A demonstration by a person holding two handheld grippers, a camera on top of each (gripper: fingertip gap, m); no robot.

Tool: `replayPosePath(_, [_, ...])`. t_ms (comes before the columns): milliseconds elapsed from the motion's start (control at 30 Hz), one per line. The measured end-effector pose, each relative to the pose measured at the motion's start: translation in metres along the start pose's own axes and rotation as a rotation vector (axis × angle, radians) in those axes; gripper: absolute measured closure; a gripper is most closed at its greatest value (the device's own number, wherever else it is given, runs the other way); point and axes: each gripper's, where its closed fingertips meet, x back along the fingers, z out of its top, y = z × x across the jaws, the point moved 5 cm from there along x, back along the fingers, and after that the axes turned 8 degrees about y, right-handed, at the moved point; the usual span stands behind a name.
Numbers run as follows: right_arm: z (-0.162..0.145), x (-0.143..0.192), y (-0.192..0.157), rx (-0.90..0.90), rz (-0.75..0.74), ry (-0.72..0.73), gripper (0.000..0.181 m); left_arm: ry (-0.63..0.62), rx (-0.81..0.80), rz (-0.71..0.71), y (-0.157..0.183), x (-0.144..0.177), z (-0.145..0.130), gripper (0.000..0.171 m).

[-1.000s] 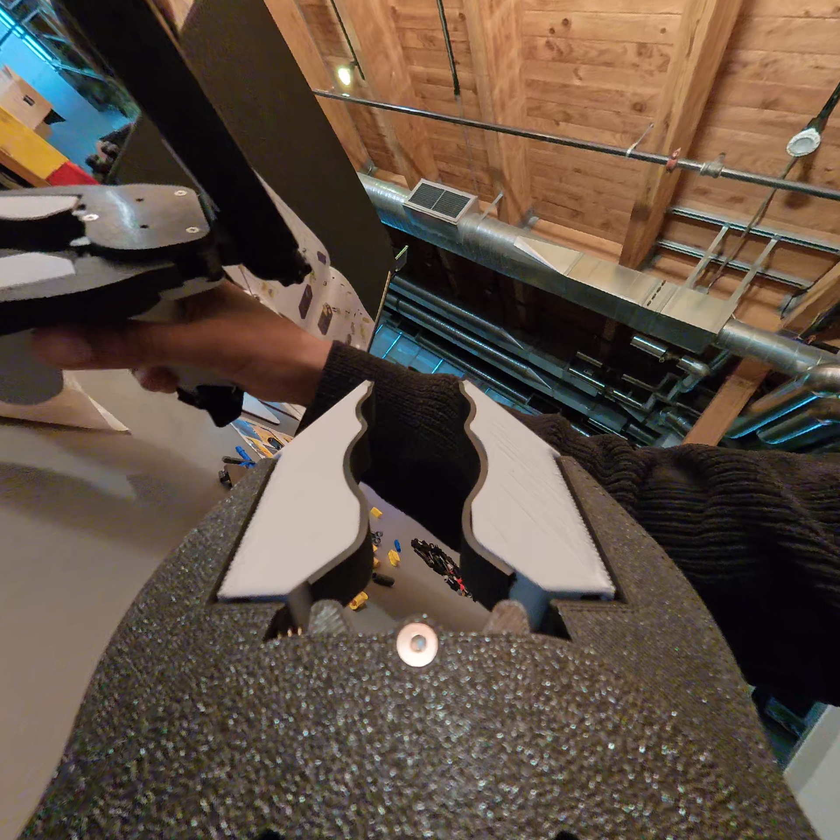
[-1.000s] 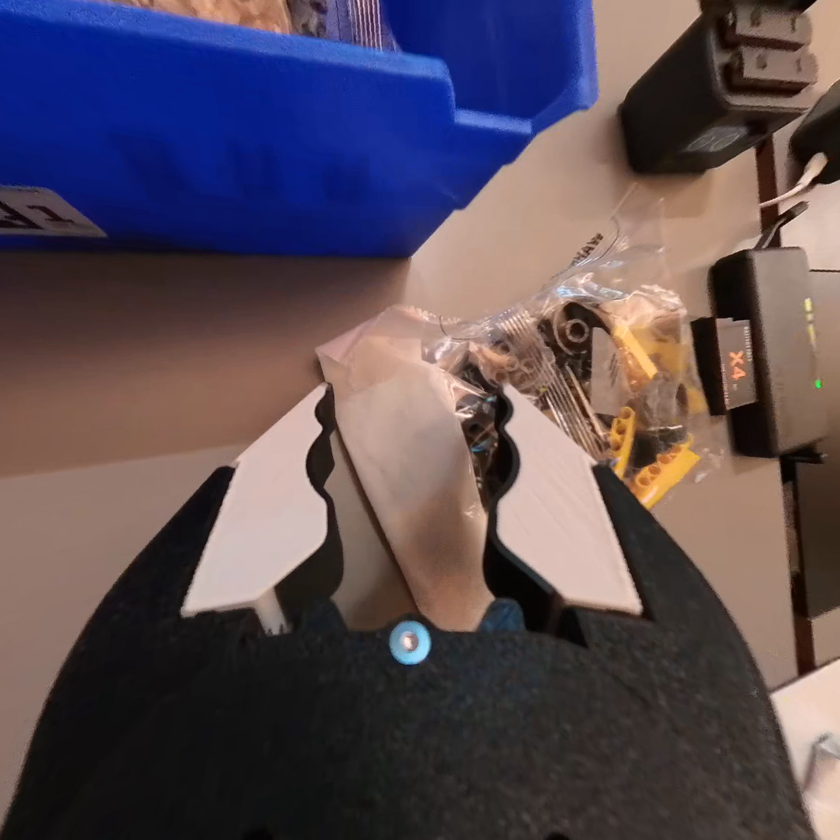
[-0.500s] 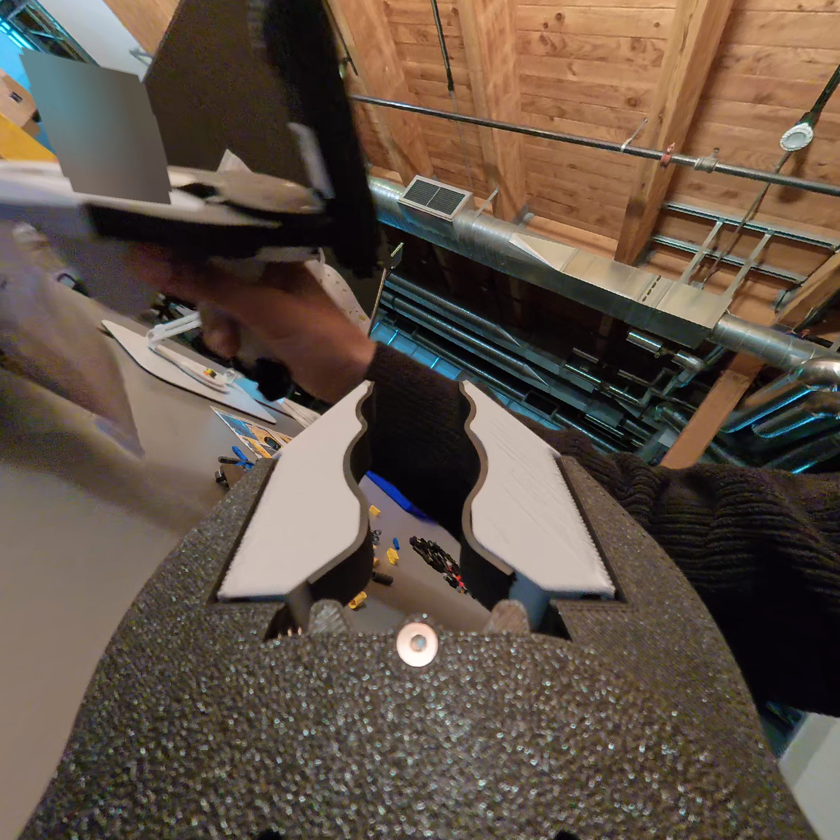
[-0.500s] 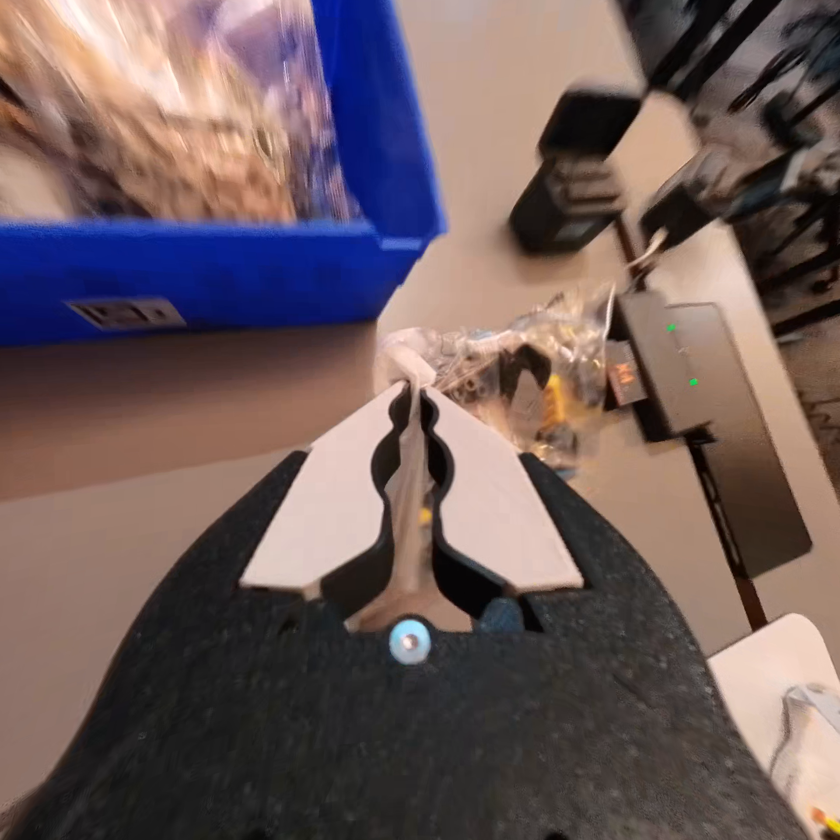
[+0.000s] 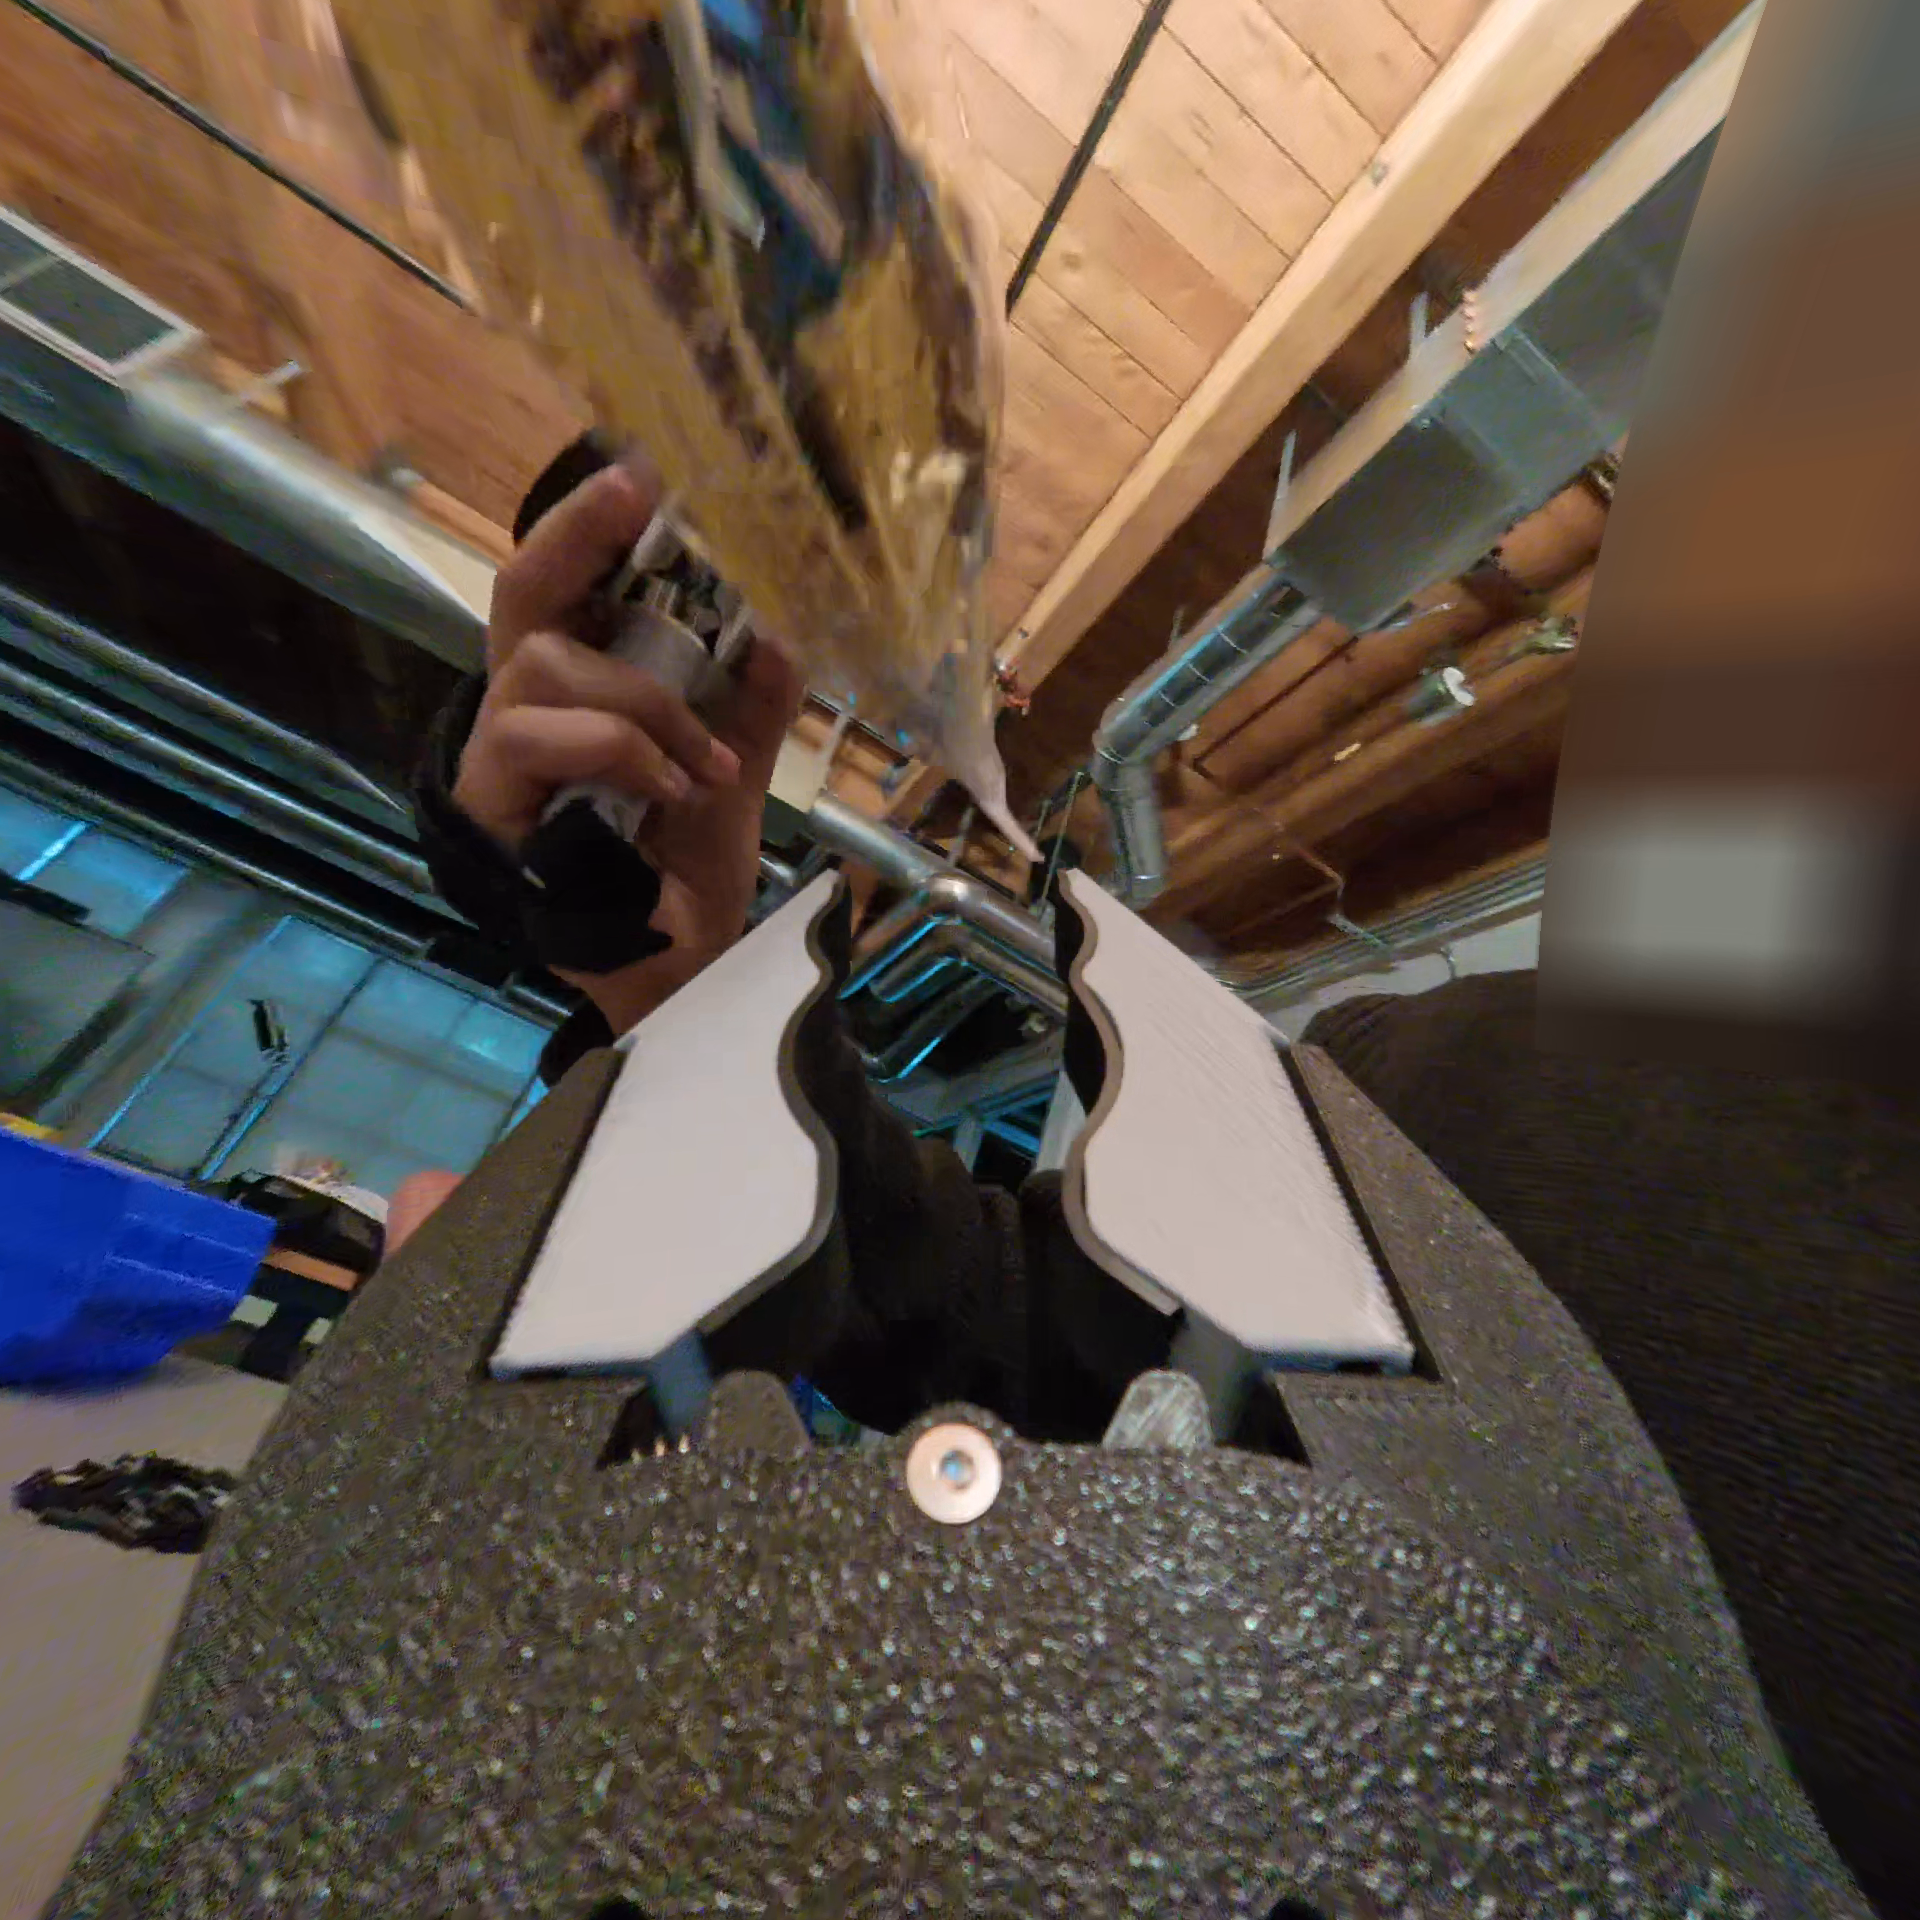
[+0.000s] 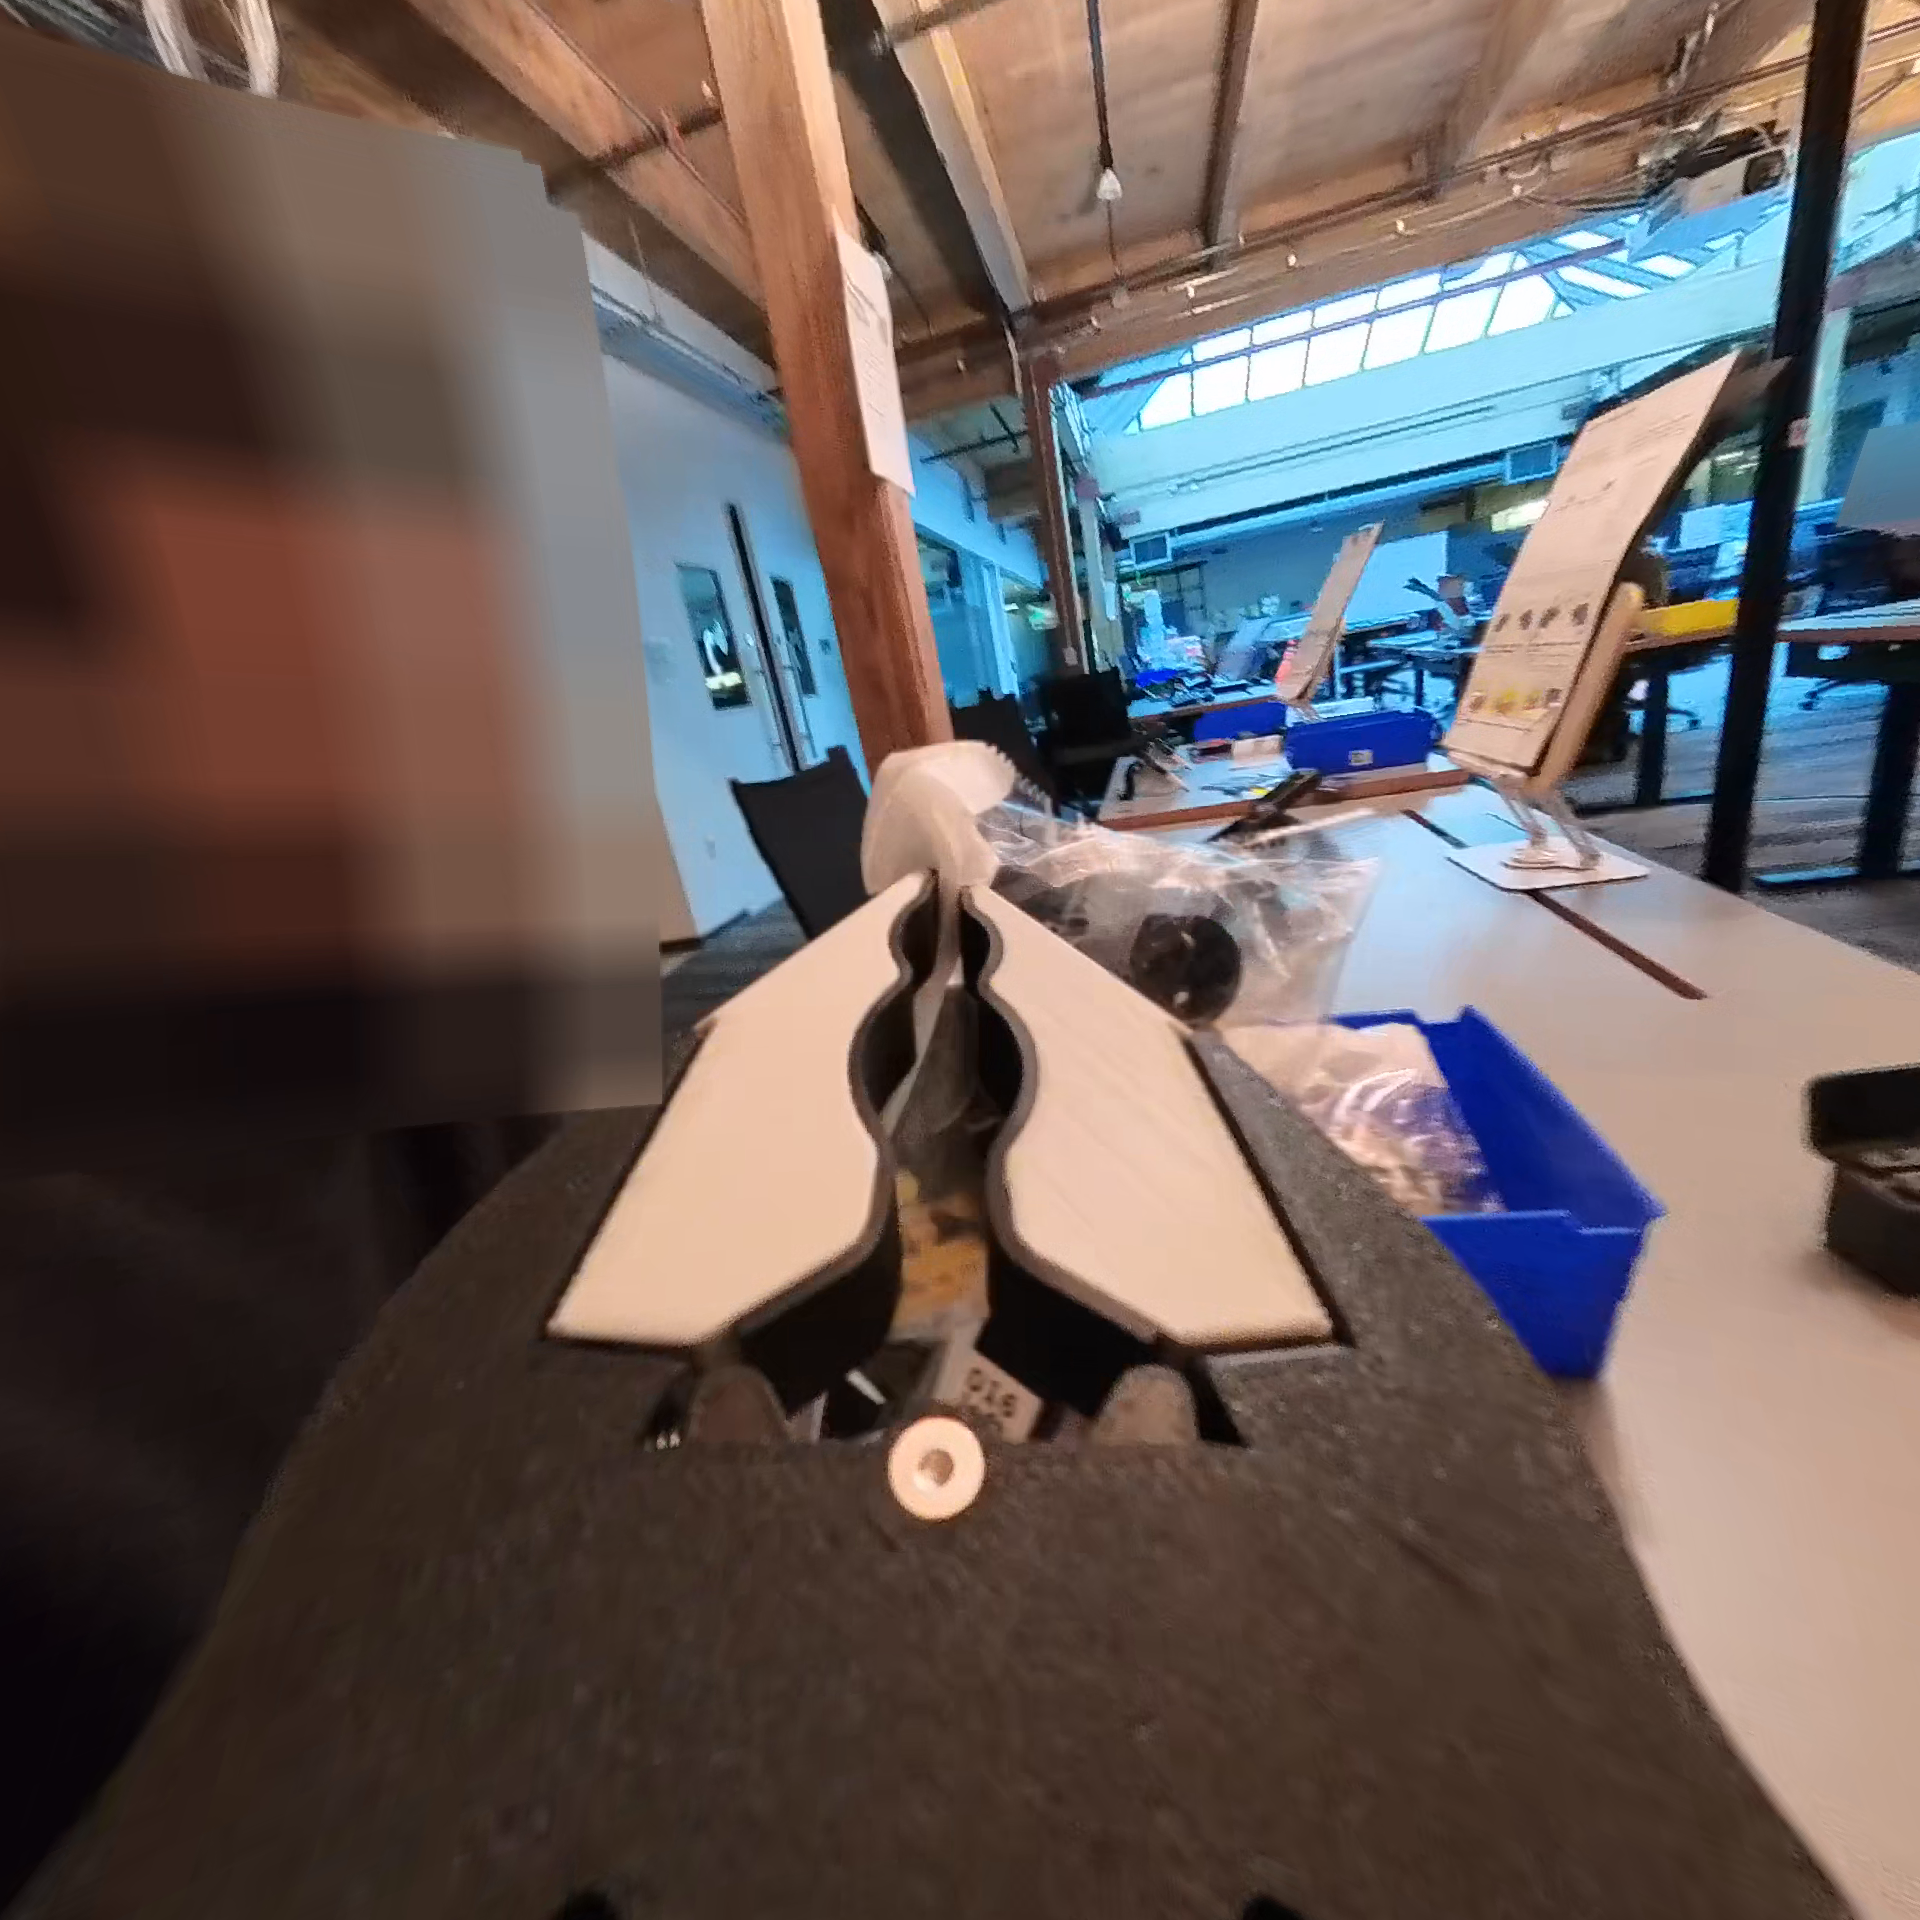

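Note:
My right gripper (image 6: 945, 888) is shut on the white top edge of a clear plastic bag (image 6: 1174, 914) of small black and yellow parts and holds it up above the table (image 6: 1662, 987). In the left wrist view the same bag (image 5: 748, 312) hangs blurred overhead, held by the other gripper in a person's hand (image 5: 592, 707). The bag's lower corner (image 5: 992, 800) points down just above my left gripper (image 5: 951, 883). My left gripper points upward. Its jaws stand apart with nothing between the pads.
A blue bin (image 6: 1538, 1195) with bagged parts stands on the table right of my right gripper; it also shows in the left wrist view (image 5: 114, 1257). A black device (image 6: 1870, 1174) sits at the right edge. A pile of black parts (image 5: 114, 1496) lies on the table. A dark sleeve (image 5: 1662, 1247) is at right. About 15 cm separates my left fingertips from my right.
My right gripper closed on the bag's edge on the table and lifted it high into the air. My left gripper turned, so the bag now hangs above its open fingers.

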Motion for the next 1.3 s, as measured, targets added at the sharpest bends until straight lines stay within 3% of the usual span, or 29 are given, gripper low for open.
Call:
replayPosePath(233, [-0.017,0.044,-0.059,-0.093,0.019,0.191,0.18,0.019,0.096,-0.001,-0.004,-0.003,-0.014,0.126])
replayPosePath(367, [-0.02,0.065,-0.08,-0.072,-0.025,0.215,0.18,-0.012,0.193,0.042,-0.013,-0.006,-0.034,0.124])
replayPosePath(533, [-0.02,0.076,-0.106,-0.041,-0.004,0.235,0.181,-0.005,0.313,0.097,-0.025,-0.007,-0.057,0.106])
replayPosePath(600, [-0.023,0.077,-0.112,-0.039,-0.007,0.23,0.18,0.011,0.334,0.075,-0.022,-0.008,-0.059,0.098])
replayPosePath(733, [-0.038,0.089,-0.115,-0.025,-0.079,0.179,0.179,0.097,0.312,0.056,-0.017,-0.007,-0.043,0.099])
replayPosePath(767, [-0.04,0.095,-0.114,-0.024,-0.1,0.181,0.179,0.101,0.292,0.079,-0.019,-0.006,-0.04,0.1])
replayPosePath(833, [-0.043,0.111,-0.11,-0.024,-0.171,0.217,0.176,0.104,0.236,0.116,-0.022,0.0,-0.032,0.127])
replayPosePath(1100, [-0.06,0.165,-0.09,0.083,-0.564,0.309,0.166,0.051,0.038,0.24,-0.029,0.011,-0.014,0.156])
replayPosePath(1300, [-0.07,0.179,-0.077,0.039,-0.651,0.314,0.126,0.045,0.012,0.255,-0.031,0.014,-0.007,0.158])
